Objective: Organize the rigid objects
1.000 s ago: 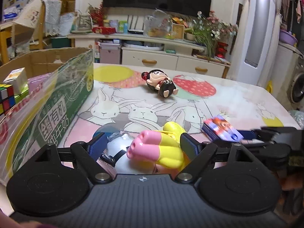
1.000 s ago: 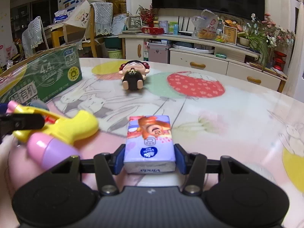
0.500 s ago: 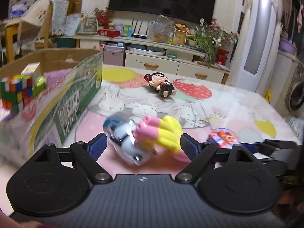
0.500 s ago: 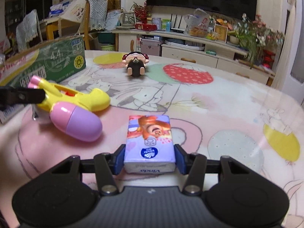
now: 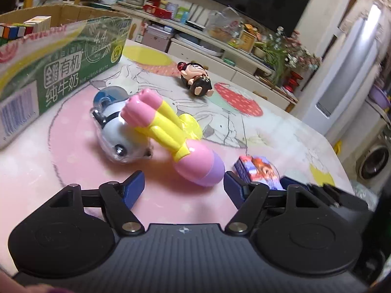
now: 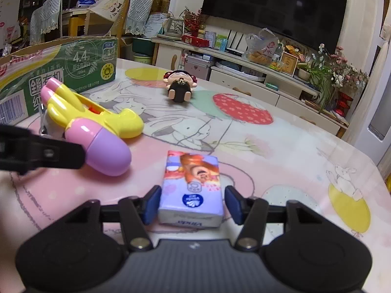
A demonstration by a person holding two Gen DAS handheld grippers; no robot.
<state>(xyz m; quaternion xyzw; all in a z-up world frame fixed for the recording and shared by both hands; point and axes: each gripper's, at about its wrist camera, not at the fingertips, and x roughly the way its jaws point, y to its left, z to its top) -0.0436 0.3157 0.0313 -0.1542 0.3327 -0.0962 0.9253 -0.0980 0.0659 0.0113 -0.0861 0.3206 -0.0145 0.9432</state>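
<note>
Now, the cardboard box sits far left. Your left gripper, closing with nothing pinched, nears the hard, slick toy gun; take its barrel. Your right gripper, opening, straddles the light tissue pack, pads clear.

We see the right gripper low over the bench, jaws opening, the tissue pack lying flat between them with a gap at each pad. Left of it lies a yellow-pink toy; the left gripper's finger crosses just before it. A doll figure lies farther back, a green carton at far left.
</note>
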